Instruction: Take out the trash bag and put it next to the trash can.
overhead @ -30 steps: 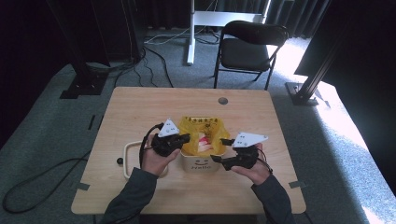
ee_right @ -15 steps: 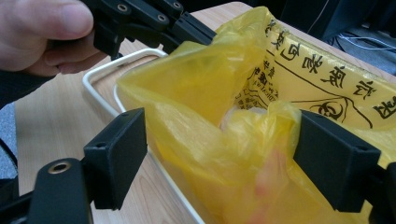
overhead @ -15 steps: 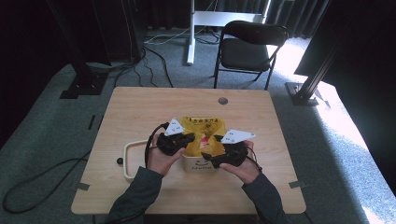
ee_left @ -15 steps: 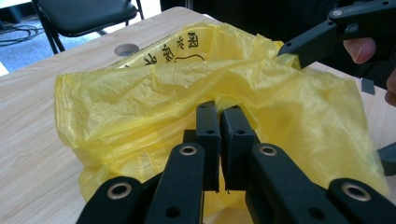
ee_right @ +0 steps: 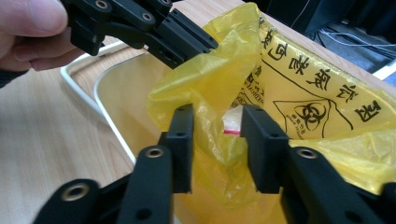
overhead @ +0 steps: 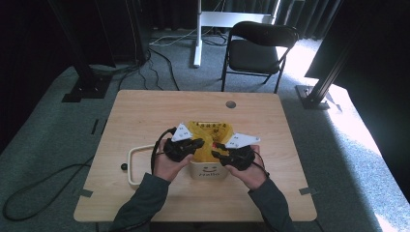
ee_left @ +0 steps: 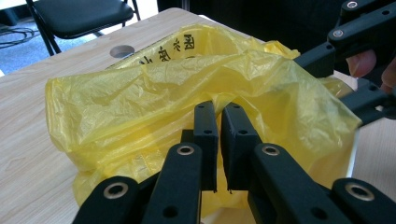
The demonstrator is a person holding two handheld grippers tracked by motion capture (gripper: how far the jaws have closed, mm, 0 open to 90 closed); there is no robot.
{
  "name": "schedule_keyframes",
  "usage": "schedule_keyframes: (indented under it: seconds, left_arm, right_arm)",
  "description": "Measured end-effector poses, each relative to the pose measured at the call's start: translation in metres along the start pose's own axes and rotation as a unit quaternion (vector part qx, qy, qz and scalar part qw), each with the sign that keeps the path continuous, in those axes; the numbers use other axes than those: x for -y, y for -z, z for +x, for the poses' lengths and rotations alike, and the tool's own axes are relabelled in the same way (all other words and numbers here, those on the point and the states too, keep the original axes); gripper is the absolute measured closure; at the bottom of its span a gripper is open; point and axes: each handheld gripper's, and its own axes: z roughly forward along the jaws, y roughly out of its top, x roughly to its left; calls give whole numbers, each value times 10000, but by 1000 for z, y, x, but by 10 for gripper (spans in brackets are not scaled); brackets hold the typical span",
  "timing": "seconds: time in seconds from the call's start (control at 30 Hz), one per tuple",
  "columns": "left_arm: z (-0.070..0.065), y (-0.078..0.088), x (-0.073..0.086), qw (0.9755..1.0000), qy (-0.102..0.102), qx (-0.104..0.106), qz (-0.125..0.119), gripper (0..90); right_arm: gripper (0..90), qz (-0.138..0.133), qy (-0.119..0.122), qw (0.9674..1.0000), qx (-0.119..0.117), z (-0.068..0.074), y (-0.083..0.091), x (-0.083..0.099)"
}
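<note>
on the table: a small white bin (overhead: 209, 170) is standing near the front edge, with a yellow bag (overhead: 208, 137) in it
left gripper (ee_left: 218, 140): staying clamped on the bag's rim
right gripper (ee_right: 215, 144): jaws have just been closing around a fold of the bag, not pressing yet
meaning: both sides are soon getting held, so lifting the bag out is probably coming next

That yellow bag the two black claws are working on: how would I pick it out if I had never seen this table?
Start at the wooden table and find the small cream bin at its near edge, between the person's hands. The yellow bag lines that bin and billows out of its top. It is thin, crinkly plastic printed with black characters and a biohazard symbol, the one bright yellow thing there.
</note>
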Motion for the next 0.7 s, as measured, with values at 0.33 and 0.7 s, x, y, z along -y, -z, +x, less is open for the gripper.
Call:
schedule_keyframes:
  seconds: [0.33,0.7]
  left_arm:
    - [0,1,1,10000,-6,0,-10,849]
    - [-2,4,2,10000,-32,-36,3,799]
  right_arm:
    - [247,169,23,9981,592,2,-6,3]
    - [711,422,-80,9977,515,-2,-2,2]
